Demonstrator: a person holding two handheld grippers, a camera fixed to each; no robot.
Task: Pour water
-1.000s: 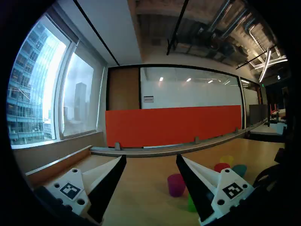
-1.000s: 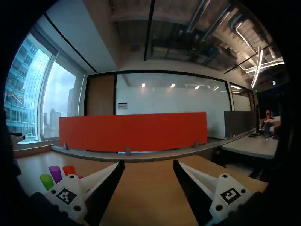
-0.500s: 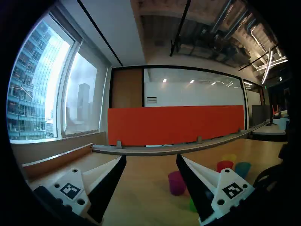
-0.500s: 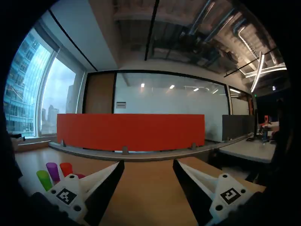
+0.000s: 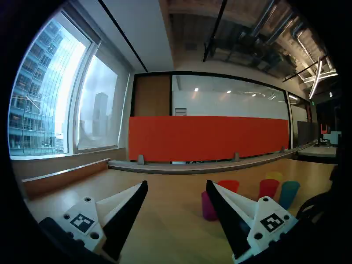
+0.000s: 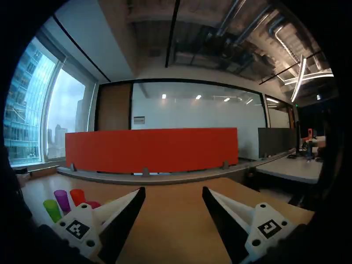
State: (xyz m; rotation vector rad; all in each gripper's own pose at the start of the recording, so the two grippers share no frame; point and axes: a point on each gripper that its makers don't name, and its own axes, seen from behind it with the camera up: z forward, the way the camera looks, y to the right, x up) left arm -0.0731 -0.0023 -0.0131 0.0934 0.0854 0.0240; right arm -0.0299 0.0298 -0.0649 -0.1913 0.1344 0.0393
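Note:
Several coloured plastic cups stand on the wooden table. In the left gripper view a purple cup stands just left of my right finger, an orange cup behind it, then a red cup, a yellow cup and a teal cup. My left gripper is open and holds nothing, low over the table. In the right gripper view a green cup, a purple cup, an orange cup and a pink cup stand at far left. My right gripper is open, nothing between its fingers.
An orange divider panel runs along the table's far edge on a grey rail. A wooden ledge and tall windows lie to the left. Another desk stands to the right, beyond the table's edge.
The left gripper has sunk lower and levelled; the cups now show side-on, an orange cup has come into sight and the green one has gone behind the finger. The right gripper barely shifted.

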